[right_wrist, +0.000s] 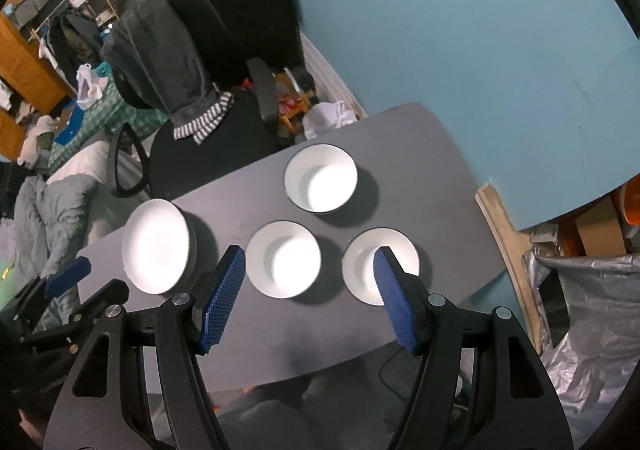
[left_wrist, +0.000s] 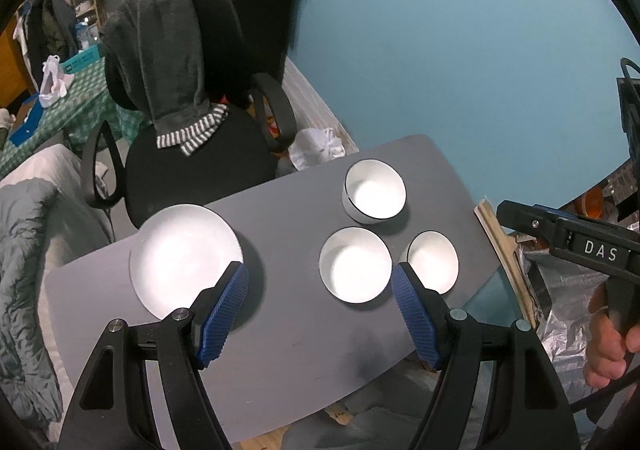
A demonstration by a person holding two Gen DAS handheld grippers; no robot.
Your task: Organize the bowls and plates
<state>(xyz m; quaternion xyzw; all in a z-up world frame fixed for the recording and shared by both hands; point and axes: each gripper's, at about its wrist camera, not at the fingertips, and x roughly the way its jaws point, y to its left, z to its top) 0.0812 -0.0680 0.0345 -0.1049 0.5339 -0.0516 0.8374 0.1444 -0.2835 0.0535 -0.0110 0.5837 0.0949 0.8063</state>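
While both grippers hang above the grey table, neither touches any dish. Left gripper: jaws spread, nothing between the pads; white plate at its ten o'clock, partly behind the left pad. Right gripper: jaws spread, empty; middle bowl framed in the gap, near-right bowl partly behind the right pad. Bowls: three, white, upright, empty, well apart from each other; far bowl at twelve o'clock. Plate: at the table's nine o'clock edge, empty. Surroundings: black office chair draped with a grey towel at eleven o'clock; teal wall behind; silver foil bag at three o'clock.
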